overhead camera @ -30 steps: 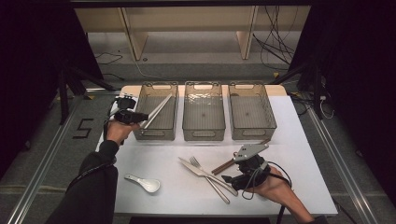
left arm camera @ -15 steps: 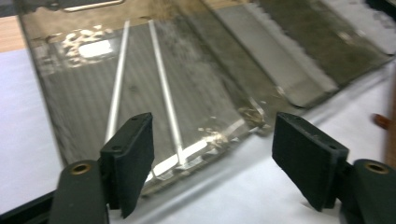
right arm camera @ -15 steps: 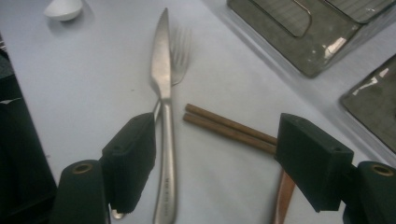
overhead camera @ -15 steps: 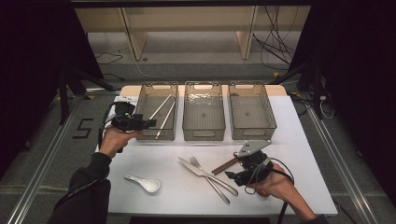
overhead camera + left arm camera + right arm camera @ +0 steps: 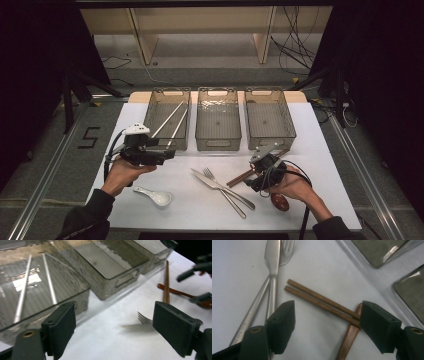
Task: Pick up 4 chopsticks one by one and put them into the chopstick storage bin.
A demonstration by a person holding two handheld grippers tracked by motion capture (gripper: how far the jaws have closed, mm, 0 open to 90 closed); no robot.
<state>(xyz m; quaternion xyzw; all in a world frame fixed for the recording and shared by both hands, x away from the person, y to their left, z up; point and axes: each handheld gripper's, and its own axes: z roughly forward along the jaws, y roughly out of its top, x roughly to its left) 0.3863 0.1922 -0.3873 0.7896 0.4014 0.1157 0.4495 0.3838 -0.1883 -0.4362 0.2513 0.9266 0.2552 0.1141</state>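
Here our right gripper [image 5: 327, 322] hovers wide over the wooden chopsticks [image 5: 322, 302]; closing off-centre could catch the brown spoon [image 5: 348, 337] beneath. Our left gripper [image 5: 112, 327], just opened, holds nothing.

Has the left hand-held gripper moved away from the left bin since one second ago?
Yes. The left hand-held gripper, its jaws just opened and empty, has drawn back from the left bin toward the table's near edge, leaving the metal chopsticks inside.
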